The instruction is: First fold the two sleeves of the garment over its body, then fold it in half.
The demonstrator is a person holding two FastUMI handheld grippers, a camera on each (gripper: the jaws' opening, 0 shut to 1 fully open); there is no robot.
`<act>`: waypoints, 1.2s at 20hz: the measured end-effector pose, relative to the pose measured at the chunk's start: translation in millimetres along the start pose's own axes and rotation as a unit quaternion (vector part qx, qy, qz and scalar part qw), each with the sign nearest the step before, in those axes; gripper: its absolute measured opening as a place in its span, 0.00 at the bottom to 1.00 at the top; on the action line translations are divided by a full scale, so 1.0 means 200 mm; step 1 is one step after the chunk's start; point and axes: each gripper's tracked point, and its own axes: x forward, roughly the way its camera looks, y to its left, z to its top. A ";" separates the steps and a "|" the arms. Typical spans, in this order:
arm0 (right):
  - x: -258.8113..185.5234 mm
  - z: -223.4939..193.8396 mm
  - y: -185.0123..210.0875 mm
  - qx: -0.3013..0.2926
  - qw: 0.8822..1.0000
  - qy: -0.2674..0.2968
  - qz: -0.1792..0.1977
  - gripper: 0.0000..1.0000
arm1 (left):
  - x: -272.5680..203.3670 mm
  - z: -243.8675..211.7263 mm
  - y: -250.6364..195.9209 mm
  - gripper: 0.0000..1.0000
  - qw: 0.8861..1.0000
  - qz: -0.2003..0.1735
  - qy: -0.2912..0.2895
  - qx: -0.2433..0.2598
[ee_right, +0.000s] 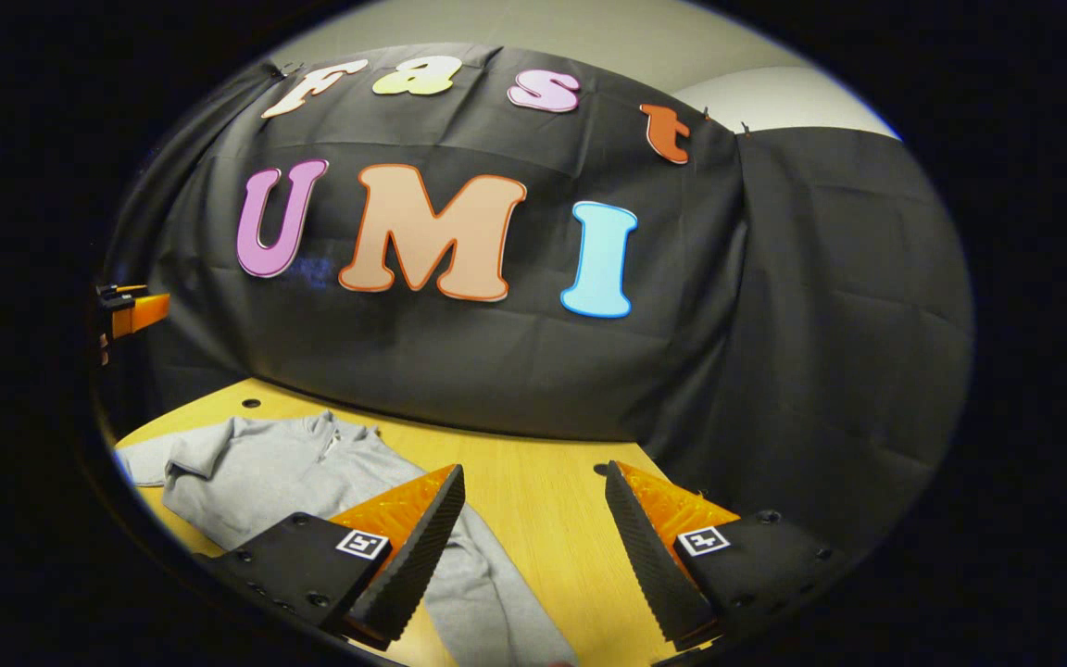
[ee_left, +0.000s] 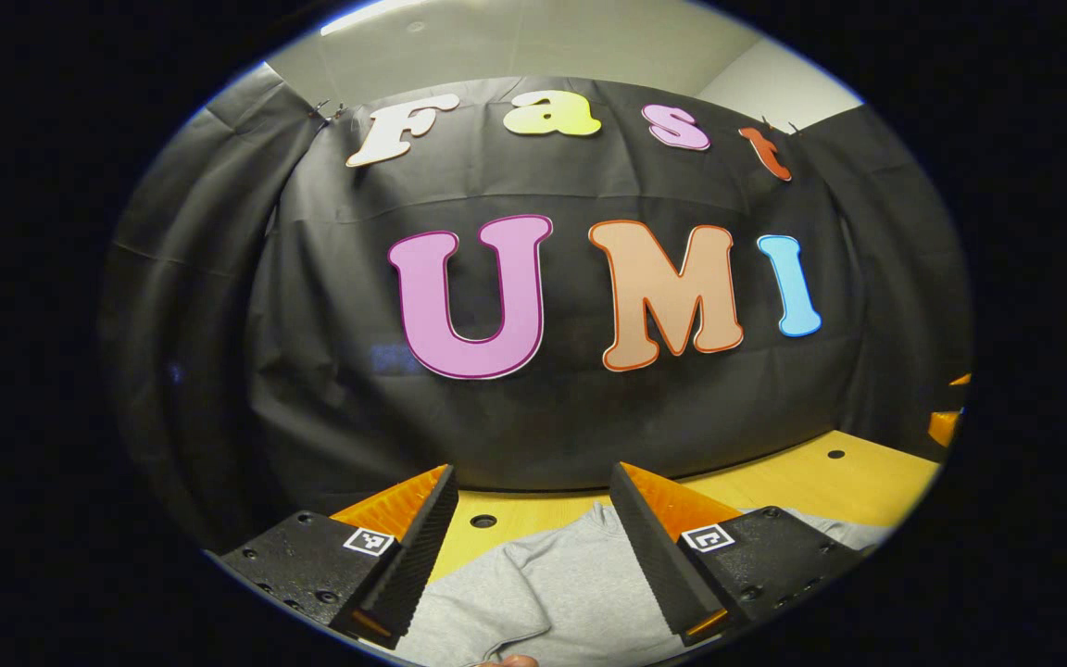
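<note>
Grey garment (ee_right: 293, 463) lying flat on the wooden worktop (ee_right: 533, 500), nothing grabbed.
Left gripper (ee_left: 533, 547) hangs spread over its body; right gripper (ee_right: 533, 547) is spread too, beside one sleeve (ee_right: 496, 593).

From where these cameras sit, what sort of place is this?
Probably a recording booth rather than a home: black cloth walls in a wooden table with round holes, and a grey garment lies on it between two open grippers.
</note>
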 end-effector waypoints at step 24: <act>-0.49 -1.17 -0.19 0.003 0.954 0.297 0.044 0.98 | 0.05 -0.07 -0.27 0.96 0.999 -0.049 0.024 0.003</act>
